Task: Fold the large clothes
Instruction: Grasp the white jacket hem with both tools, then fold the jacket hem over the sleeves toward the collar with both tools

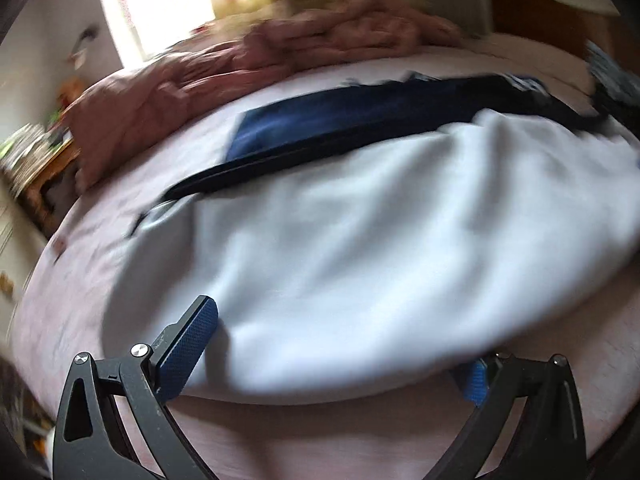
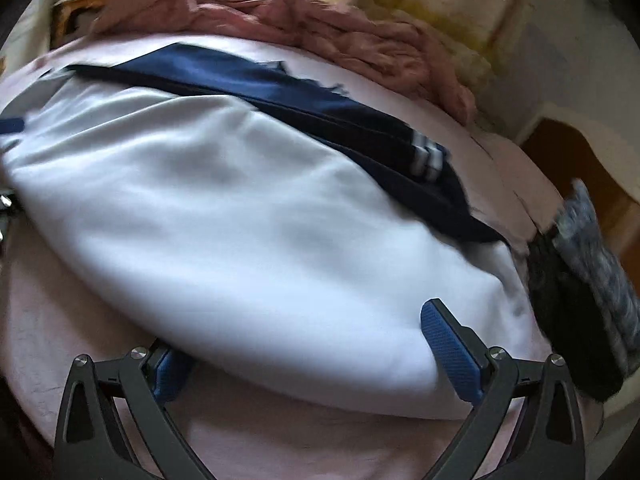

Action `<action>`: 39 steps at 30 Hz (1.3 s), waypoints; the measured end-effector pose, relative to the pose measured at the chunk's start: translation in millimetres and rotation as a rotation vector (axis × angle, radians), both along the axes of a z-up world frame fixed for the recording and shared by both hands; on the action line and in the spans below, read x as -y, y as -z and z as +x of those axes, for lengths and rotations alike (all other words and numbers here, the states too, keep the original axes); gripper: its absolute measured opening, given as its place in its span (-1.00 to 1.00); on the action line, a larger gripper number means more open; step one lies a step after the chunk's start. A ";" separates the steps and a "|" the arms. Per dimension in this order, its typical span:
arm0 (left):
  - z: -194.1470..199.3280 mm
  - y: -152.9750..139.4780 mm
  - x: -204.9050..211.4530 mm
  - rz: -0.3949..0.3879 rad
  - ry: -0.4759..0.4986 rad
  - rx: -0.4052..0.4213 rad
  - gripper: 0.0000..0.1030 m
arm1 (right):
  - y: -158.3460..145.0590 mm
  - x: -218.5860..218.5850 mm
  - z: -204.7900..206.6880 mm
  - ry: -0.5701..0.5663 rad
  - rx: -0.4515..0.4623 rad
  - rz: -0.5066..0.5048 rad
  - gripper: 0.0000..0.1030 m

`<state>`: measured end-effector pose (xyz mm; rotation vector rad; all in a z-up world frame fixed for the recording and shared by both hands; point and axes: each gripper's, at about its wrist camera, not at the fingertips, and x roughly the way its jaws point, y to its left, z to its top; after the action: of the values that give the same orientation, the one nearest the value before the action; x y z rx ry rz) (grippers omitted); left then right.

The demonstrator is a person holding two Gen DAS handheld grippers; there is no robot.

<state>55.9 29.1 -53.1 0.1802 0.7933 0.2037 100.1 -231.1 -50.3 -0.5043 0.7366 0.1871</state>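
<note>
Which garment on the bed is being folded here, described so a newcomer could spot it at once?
Start at the bed's pale pink sheet. In its middle, nearest both cameras, lies the large white soft-fabric garment, with open gripper fingers on either side of its near edge. Unlike the navy blue garment behind it and the crumpled pink blanket beyond, it is plain white and broadest.
</note>
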 end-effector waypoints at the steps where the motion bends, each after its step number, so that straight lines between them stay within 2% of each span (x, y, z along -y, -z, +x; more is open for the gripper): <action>1: 0.2 0.0 -7.7 -0.001 -0.027 0.008 1.00 | -0.1 7.4 2.0 0.032 0.022 -0.013 0.99; 3: -0.6 -0.2 -21.0 -0.031 -0.050 0.015 1.00 | -0.3 23.4 5.2 0.083 0.056 -0.022 0.99; 5: -1.0 1.1 -23.6 -0.047 -0.051 0.015 0.92 | -1.8 38.4 8.1 0.112 0.058 0.026 0.99; 6: -2.2 1.6 -21.2 -0.023 -0.053 0.025 0.85 | -2.2 44.9 10.0 0.135 0.061 0.043 0.99; 8: -5.6 1.5 -13.6 0.072 -0.068 0.054 0.45 | -2.6 54.0 12.4 0.178 0.080 0.030 0.99; 10: -2.1 2.0 -14.2 0.147 -0.098 0.065 0.28 | -4.1 59.8 13.3 0.254 0.149 -0.035 0.95; 12: 2.7 7.3 -24.0 0.154 -0.151 0.026 0.23 | -5.0 62.2 10.8 0.266 0.157 -0.023 0.75; 13: 5.1 10.5 -29.4 0.152 -0.178 0.006 0.23 | -5.1 63.2 9.2 0.245 0.146 0.014 0.56; 14: 6.6 11.4 -37.3 0.118 -0.194 -0.003 0.23 | -3.5 60.0 7.1 0.227 0.154 0.003 0.41; 15: 6.2 9.1 -42.0 0.076 -0.194 0.003 0.20 | -1.6 54.8 5.4 0.207 0.171 -0.032 0.35; 17: 0.8 2.9 -41.0 0.046 -0.166 0.045 -0.04 | 4.1 43.2 3.0 0.179 0.194 -0.102 0.08; 19: -6.1 -0.8 -32.6 0.097 -0.142 0.090 -0.19 | 4.3 43.0 4.8 0.197 0.202 -0.101 -0.02; 21: -12.1 -8.4 -30.1 0.072 -0.142 0.140 -0.26 | 0.2 47.3 4.2 0.220 0.202 -0.063 -0.27; 22: -14.2 -13.4 -32.7 0.040 -0.154 0.157 -0.27 | -5.4 51.6 1.9 0.237 0.210 -0.018 -0.62; 23: -15.8 -18.5 -36.8 -0.002 -0.165 0.168 -0.28 | -9.2 54.5 -0.9 0.257 0.222 0.000 -0.80; 26: -27.7 -31.8 -44.8 -0.102 -0.186 0.215 -0.34 | -26.8 65.9 -13.7 0.258 0.235 0.107 -0.82; 28: -36.8 -42.5 -44.6 -0.124 -0.185 0.243 -0.37 | -38.7 69.4 -28.1 0.258 0.258 0.148 -0.82; 32: -65.4 -60.2 -37.4 -0.138 -0.176 0.270 -0.40 | -50.9 68.9 -63.9 0.249 0.288 0.149 -0.83; 35: -83.8 -75.2 -24.0 -0.147 -0.170 0.250 -0.42 | -52.7 65.8 -88.8 0.269 0.288 0.073 -0.83; 39: -102.0 -89.9 -14.2 -0.118 -0.147 0.287 -0.42 | -71.5 75.9 -113.9 0.296 0.275 0.118 -0.82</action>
<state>-46.1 43.3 36.8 -0.0196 0.5304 0.3128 -13.8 -307.0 21.2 -0.2957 0.5195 -0.1137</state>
